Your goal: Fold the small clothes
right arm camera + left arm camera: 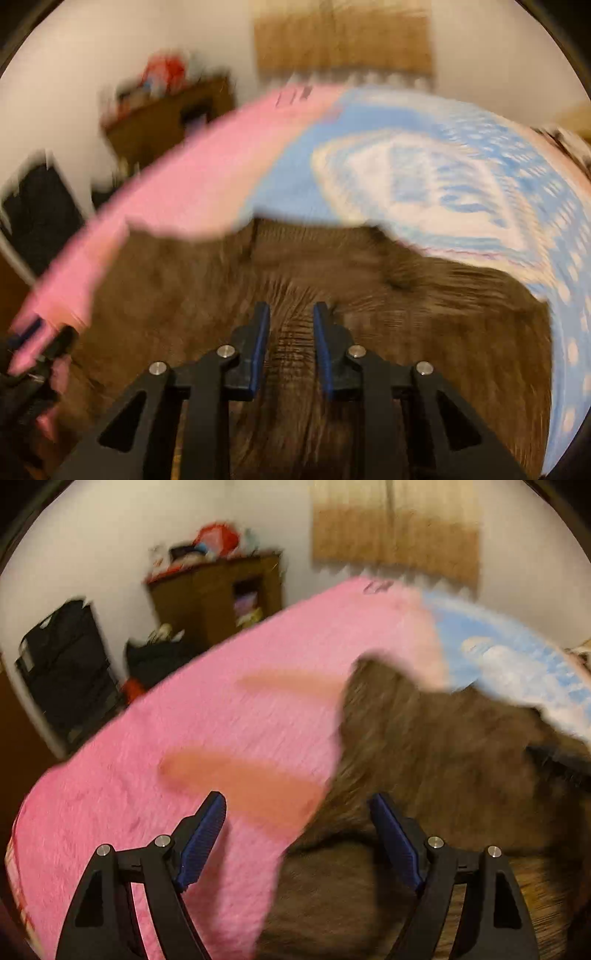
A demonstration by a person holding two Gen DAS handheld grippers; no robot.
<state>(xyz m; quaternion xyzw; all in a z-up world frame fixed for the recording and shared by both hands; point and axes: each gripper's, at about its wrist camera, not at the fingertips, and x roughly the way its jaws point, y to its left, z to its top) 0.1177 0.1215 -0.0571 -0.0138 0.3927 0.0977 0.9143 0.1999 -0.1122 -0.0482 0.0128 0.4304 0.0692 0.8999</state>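
Brown garment (295,266) lies spread on the pink blanket (184,738), presumably for folding; left gripper (297,805) hangs spread wide at its edge, right gripper (291,314) narrowed above it, pinching nothing.

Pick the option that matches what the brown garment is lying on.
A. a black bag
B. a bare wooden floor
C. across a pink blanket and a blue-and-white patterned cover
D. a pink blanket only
C: in the right wrist view the brown garment spreads below both the pink blanket and the blue-and-white patterned cover, its far edge overlapping each.
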